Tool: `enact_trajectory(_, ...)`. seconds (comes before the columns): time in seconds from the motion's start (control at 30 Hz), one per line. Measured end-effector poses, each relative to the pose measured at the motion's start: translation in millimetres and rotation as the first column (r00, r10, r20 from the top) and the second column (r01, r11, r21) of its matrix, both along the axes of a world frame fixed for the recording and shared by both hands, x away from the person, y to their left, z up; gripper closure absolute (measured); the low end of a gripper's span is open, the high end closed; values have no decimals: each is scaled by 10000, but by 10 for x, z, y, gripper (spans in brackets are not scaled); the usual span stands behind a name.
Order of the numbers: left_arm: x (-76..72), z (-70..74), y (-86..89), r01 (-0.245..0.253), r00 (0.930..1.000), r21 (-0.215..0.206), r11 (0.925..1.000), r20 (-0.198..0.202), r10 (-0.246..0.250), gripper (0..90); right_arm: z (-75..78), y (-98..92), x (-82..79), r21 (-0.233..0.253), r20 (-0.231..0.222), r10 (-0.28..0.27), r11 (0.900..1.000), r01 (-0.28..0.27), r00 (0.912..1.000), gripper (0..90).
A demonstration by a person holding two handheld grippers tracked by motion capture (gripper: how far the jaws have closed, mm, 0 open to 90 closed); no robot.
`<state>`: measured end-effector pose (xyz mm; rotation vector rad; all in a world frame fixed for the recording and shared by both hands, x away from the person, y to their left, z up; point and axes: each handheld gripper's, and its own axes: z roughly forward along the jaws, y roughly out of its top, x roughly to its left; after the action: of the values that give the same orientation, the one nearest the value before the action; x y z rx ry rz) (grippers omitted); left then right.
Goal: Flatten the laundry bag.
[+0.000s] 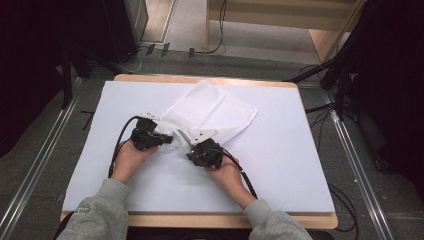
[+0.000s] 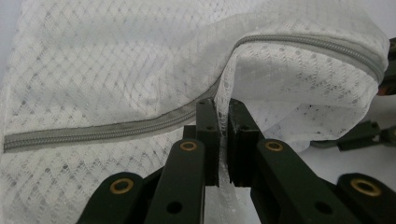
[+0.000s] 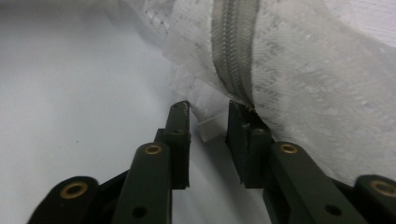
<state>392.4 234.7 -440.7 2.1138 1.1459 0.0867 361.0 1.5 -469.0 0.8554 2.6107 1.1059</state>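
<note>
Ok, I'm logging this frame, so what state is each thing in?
Mesh bag: lying on the table, near edge lifted and bunched.
Zipper: closed along the stretch in view.
Left gripper: shut on a fold of mesh.
Right gripper: fingers apart, at the zipper's end.

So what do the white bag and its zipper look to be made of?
The bag looks like thin white mesh fabric, probably synthetic: a diamond-patterned open weave, semi-sheer. Its zipper looks like a grey coil type, likely nylon, with a matte finish and no metallic shine.

Overhead view; two close claw-mounted views
</note>
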Motion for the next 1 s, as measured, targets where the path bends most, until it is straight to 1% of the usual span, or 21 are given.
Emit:
enact_trajectory(0.1,-20,-1,15,-40,10000,27,10000,7,40,862,-1,-12,21,-81,56,-150,9999,151,9999,861)
enact_trajectory(0.17,-32,0,29,-49,10000,20,10000,48,49,862,6,-33,46,33,-304,-225,9997,226,9993,896)
enact_trajectory(0.27,-47,9,46,-71,10000,39,10000,61,70,862,21,-48,56,55,-529,-165,9998,168,9985,900)
enact_trajectory(0.37,-55,19,65,-115,9999,4,9999,100,115,865,71,-82,22,51,-684,-21,10000,24,9977,900)
enact_trajectory(0.47,-58,33,80,-146,9998,-50,9999,117,147,879,135,-157,-7,151,-655,37,9999,-27,9978,900)
enact_trajectory(0.53,-62,47,83,-74,9999,-93,9999,78,75,900,190,-233,-20,301,-648,66,9995,-46,9979,900)
enact_trajectory(0.7,-70,84,78,-85,9998,-162,9998,196,88,900,325,-435,-67,568,-592,-14,9984,48,9982,900)
enact_trajectory(0.83,-66,92,101,-91,9998,-136,9999,168,94,900,395,-597,-101,674,-605,-211,9974,252,9979,900)
enact_trajectory(0.93,-69,93,81,59,9999,-231,9997,125,-56,900,422,-735,-122,840,-725,-413,9953,474,9965,900)
enact_trajectory(1.0,-78,96,38,263,9996,-309,9992,112,-260,900,416,-811,-149,864,-818,-475,9948,545,9955,900)
